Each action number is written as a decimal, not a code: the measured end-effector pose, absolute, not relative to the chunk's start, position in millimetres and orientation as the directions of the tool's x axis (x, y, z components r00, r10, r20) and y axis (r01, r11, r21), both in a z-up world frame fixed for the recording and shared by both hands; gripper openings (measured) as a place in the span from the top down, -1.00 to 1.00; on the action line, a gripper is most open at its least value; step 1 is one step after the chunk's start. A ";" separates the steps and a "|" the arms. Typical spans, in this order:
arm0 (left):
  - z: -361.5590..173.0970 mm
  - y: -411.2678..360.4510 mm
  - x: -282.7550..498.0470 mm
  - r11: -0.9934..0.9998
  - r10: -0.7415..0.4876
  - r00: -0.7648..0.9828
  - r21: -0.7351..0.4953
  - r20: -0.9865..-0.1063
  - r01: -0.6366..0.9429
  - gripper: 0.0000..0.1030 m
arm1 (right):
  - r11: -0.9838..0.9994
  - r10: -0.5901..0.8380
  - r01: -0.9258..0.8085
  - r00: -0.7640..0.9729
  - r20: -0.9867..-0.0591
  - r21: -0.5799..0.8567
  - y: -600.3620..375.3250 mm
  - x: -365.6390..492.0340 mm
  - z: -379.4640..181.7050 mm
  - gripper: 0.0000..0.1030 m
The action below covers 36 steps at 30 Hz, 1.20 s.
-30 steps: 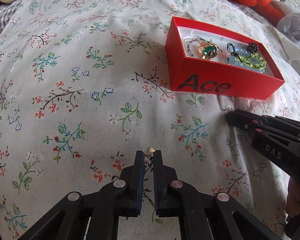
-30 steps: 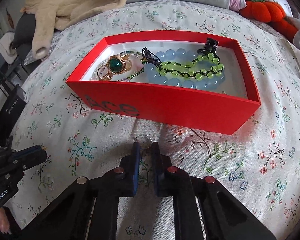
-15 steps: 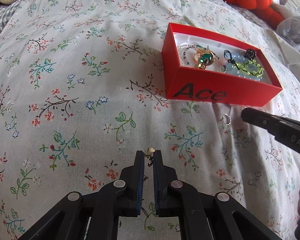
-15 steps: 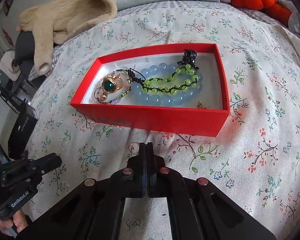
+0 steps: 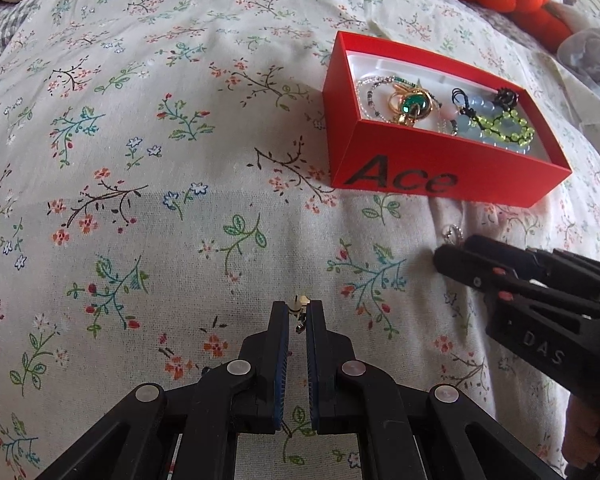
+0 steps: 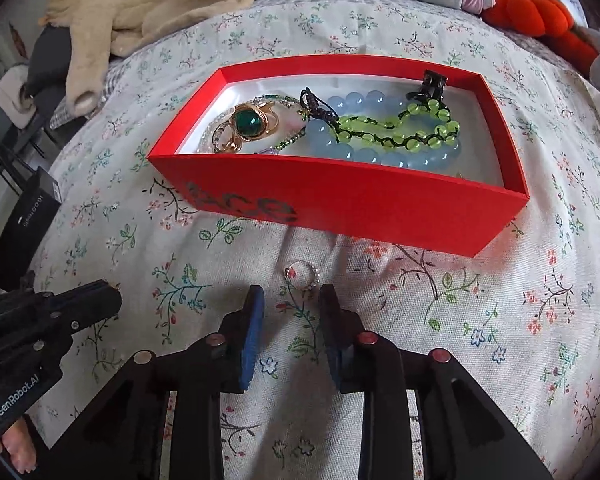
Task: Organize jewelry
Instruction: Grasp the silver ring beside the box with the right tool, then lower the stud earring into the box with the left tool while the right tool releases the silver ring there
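Observation:
A red box (image 6: pixel 340 208) marked "Ace" sits on the floral bedspread. It holds a gold ring with a green stone (image 6: pixel 250 122), a green bead bracelet (image 6: pixel 400 128), a blue bead bracelet (image 6: pixel 340 148) and a black hair claw (image 6: pixel 432 82). A small silver ring (image 6: pixel 302 274) lies on the cloth in front of the box. My right gripper (image 6: pixel 292 294) is low over the cloth with its jaws opening. The ring lies just past its tips, untouched. My left gripper (image 5: pixel 298 310) is shut on a tiny gold earring (image 5: pixel 301 302). The left wrist view also shows the box (image 5: pixel 440 176), silver ring (image 5: pixel 453 234) and right gripper (image 5: pixel 454 254).
A beige knitted garment (image 6: pixel 140 12) lies at the bed's far left. An orange plush toy (image 6: pixel 540 16) and grey pillows are at the far right. A black box (image 6: pixel 24 224) stands beside the bed on the left. The left gripper (image 6: pixel 108 294) juts in from the left.
The right gripper drew back from the box half a second ago with its jaws shut. It has since come back to the silver ring and its jaws have parted. The left gripper has kept still.

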<state>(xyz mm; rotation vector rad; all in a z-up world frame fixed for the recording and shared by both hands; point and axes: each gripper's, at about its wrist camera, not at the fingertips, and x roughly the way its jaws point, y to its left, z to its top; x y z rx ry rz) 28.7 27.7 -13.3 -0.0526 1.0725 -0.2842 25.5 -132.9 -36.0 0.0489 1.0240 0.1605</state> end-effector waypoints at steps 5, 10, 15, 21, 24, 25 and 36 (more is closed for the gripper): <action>-15.8 30.6 30.1 0.964 -0.248 0.440 -0.175 -0.863 0.200 0.94 | 0.989 0.147 -0.103 0.517 -0.843 0.109 -132.5 32.4 -40.2 0.49; -17.6 33.1 32.3 0.967 -0.240 0.443 -0.172 -0.864 0.189 0.94 | 0.991 0.128 -0.101 0.524 -0.842 0.088 -133.0 34.4 -39.1 0.63; -16.1 31.3 33.4 0.967 -0.240 0.446 -0.171 -0.862 0.191 0.94 | 0.987 0.163 -0.088 0.512 -0.843 0.137 -140.7 35.4 -34.6 0.64; -11.2 27.5 37.1 0.965 -0.244 0.455 -0.169 -0.856 0.200 0.94 | 0.977 0.208 -0.071 0.501 -0.840 0.200 -149.0 30.1 -19.8 0.64; -2.6 27.3 40.3 0.963 -0.250 0.473 -0.168 -0.845 0.210 0.94 | 0.973 0.225 -0.075 0.504 -0.834 0.217 -152.1 26.5 -6.7 0.64; 1.5 27.6 41.5 0.963 -0.253 0.481 -0.168 -0.839 0.213 0.94 | 0.972 0.230 -0.077 0.509 -0.830 0.222 -153.8 24.9 -1.8 0.64; 39.9 10.8 64.6 0.937 -0.335 0.558 -0.208 -0.759 0.279 0.94 | 0.969 0.223 -0.044 0.585 -0.780 0.244 -189.3 31.8 41.2 0.64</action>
